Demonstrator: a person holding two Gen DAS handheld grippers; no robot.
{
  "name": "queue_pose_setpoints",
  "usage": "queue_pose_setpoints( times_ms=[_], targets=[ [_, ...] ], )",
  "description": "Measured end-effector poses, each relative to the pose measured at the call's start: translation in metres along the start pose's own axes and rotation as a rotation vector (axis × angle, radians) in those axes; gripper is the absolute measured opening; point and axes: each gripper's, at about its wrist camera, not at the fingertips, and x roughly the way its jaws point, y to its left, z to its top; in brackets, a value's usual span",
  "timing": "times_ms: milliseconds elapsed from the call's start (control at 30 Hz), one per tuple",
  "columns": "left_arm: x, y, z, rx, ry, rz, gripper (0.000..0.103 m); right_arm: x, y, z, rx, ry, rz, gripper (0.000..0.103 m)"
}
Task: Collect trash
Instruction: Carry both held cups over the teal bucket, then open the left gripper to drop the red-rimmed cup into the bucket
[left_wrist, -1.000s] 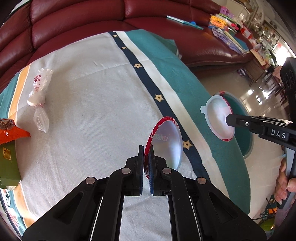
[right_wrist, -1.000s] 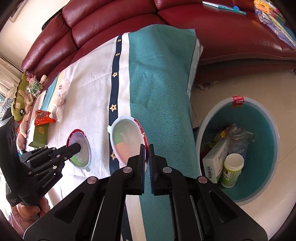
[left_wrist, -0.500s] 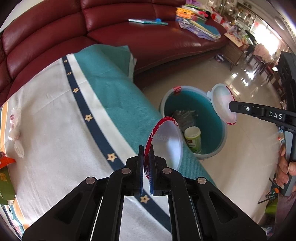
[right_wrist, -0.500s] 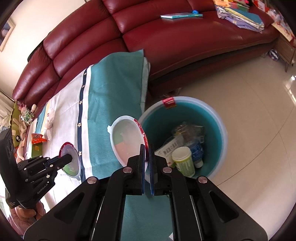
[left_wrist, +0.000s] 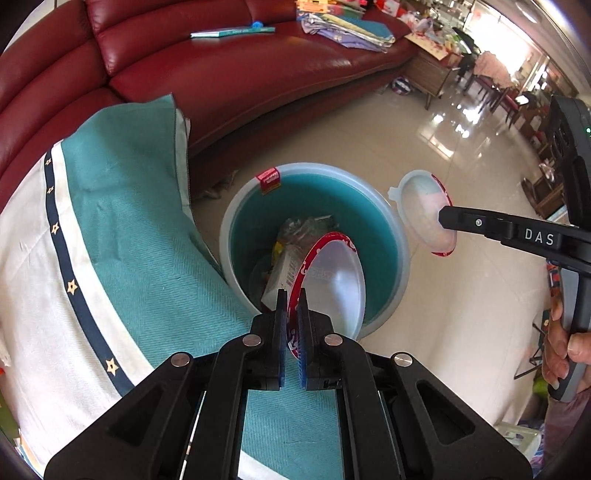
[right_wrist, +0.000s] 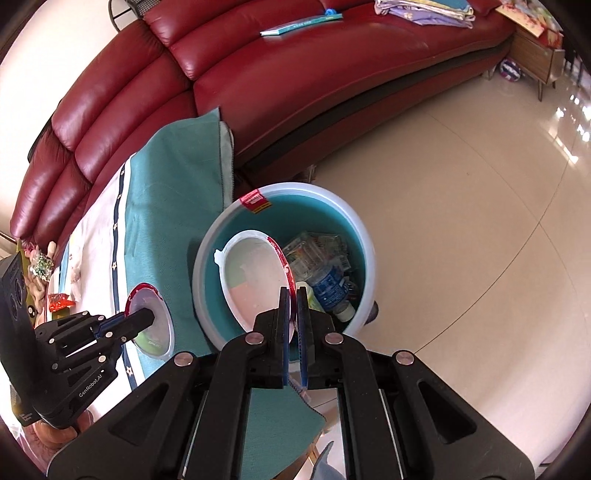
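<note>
1. the left gripper (left_wrist: 291, 306) is pinching a round clear lid with a red rim (left_wrist: 330, 280). its two blue pads press on the edge of the lid.
2. in the left wrist view this lid stands on its edge and sits in front of the open mouth of the bin (left_wrist: 236, 221).
3. the right gripper (right_wrist: 293, 306) is pinching a second lid (right_wrist: 255, 280), clear and whitish with a red edge and a little tab. its blue pads are pressed tight on the lid's rim.
4. in the right wrist view the second lid is tipped up on its side in front of the bin's mouth.
5. the bin is a round tub, teal inside with a pale rim. it has a red tag (right_wrist: 255, 201) on its far edge. it stands on the shiny tan floor (right_wrist: 461, 221), just beside the table.
6. inside the bin there is trash: a plastic bottle with a blue label (right_wrist: 328, 288), crinkly clear wrap and a small box (left_wrist: 282, 273).
7. the table has a cloth (left_wrist: 122, 240) on it, teal and white with a dark blue stripe and little stars. one corner of the cloth hangs down near the bin.
8. a dark red sofa (right_wrist: 295, 85) curves behind the table and the bin. a thin book (right_wrist: 301, 24) lies on its seat.
9. a person's hand (left_wrist: 563, 347) holds the handle of the right gripper at the right side of the left wrist view.
</note>
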Motion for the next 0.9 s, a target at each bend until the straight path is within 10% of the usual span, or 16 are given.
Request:
queue_pose_setpoints(
  times_ms=[500, 567, 633, 900],
  targets=[
    [0.042, -0.011, 0.014, 0.013, 0.071, -0.044, 0.007, 0.021, -0.021, 0.008, 0.031, 0.046, -0.024, 0.004],
    [0.045, -0.012, 0.013, 0.017, 0.080, -0.042, 0.023, 0.023, -0.022, 0.009, 0.031, 0.050, -0.026, 0.004],
    [0.043, -0.013, 0.012, 0.024, 0.065, -0.014, 0.067, 0.025, -0.020, 0.010, 0.032, 0.053, -0.027, 0.004],
    [0.025, -0.005, 0.004, 0.039, 0.006, 0.016, 0.096, 0.034, -0.010, 0.011, 0.018, 0.069, -0.030, 0.004]
  ],
)
